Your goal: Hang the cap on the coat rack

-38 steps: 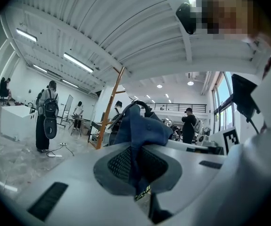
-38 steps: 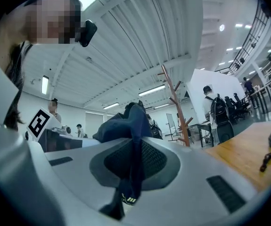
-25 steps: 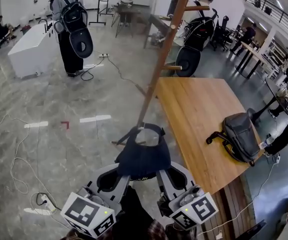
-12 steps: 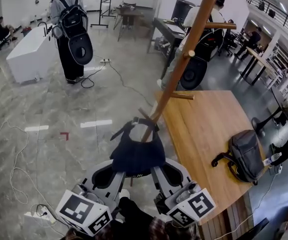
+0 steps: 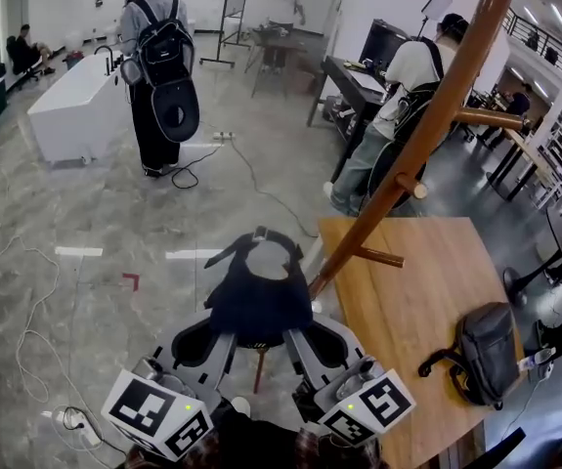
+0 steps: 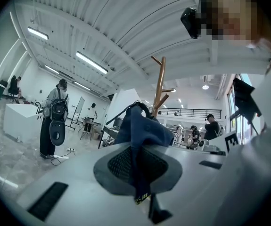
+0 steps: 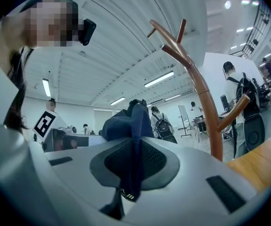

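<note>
Cap: the dark navy fabric cap [image 5: 261, 296] hangs in the air between the two grippers, low in the head view, with its strap loop at the 12 o'clock end; it touches no peg yet.
Left gripper: the left gripper [image 5: 234, 333] has its jaws all but closed, pinching a fold of the cap's near edge.
Right gripper: the right gripper [image 5: 286, 333] grips likewise, its jaws pressed together on the cap's cloth.
Coat rack: the brown curved wooden coat rack [image 5: 427, 135] rises at 2 o'clock from the cap, near it but apart. Its short lower peg [image 5: 383, 258] sticks out towards 3 o'clock.
Counter: the pale wooden counter [image 5: 408, 301] lies at 3 o'clock and carries a grey backpack [image 5: 486, 350].
Step in hand: probably the carry to the rack, with the hanging itself still to do.
Doing it well: keep both pinches firm and the opening spread. Lift the cap above a peg's tip, slip the opening or strap loop over it, and lower until the peg bears the weight. Only then part the jaws. Approach gently, since a bump could rock the pole.
Change from a second ago: the pole then ran up behind the cap at 12 o'clock and looked slimmer. It now stands off at 2 o'clock and looms larger. The grip on the cap looks unchanged.
</note>
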The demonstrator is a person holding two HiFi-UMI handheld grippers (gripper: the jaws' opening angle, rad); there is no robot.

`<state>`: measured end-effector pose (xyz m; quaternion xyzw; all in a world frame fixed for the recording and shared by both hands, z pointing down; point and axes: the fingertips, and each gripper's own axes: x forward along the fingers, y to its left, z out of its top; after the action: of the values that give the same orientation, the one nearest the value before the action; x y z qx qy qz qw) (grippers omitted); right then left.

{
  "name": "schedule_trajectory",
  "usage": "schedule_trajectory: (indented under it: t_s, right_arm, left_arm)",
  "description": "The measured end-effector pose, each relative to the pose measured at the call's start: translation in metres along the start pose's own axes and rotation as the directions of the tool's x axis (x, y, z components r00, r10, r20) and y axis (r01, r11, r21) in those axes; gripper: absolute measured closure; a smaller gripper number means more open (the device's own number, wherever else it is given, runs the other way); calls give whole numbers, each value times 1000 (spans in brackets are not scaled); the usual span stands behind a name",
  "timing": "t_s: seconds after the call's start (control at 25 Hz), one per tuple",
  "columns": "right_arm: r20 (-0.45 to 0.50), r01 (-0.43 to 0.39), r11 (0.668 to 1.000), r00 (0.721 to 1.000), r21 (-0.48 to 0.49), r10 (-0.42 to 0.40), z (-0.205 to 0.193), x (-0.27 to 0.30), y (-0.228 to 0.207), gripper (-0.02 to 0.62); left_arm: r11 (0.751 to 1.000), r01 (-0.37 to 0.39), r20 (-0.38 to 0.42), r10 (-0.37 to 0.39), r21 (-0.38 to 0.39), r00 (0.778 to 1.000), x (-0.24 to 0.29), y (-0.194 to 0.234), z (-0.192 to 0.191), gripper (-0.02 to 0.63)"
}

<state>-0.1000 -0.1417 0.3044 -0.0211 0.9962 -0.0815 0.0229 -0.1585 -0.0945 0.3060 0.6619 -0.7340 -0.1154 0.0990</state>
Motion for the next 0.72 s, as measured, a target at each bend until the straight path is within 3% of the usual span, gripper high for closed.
schedule_trajectory:
  t_s: [0.24, 0.44, 0.56, 0.72]
  right_arm:
    - [-16, 29, 1000, 999, 11, -29, -8, 23, -17, 566]
    - [3, 145, 989, 989, 20, -145, -6, 43, -42, 566]
    - [40, 239, 971, 970, 33, -240, 6, 54, -56, 566]
    - [93, 361, 931, 926, 57, -365, 8, 55, -61, 566]
  left_arm:
    - [999, 35, -15, -36, -25, 999, 23, 25, -2, 586]
    - [988, 150, -64, -152, -33, 986, 59, 43, 1, 586]
    - [970, 242, -99, -244, -26, 965, 79, 50, 14, 586]
    - [927, 374, -150, -371, -15, 916, 95, 52, 19, 586]
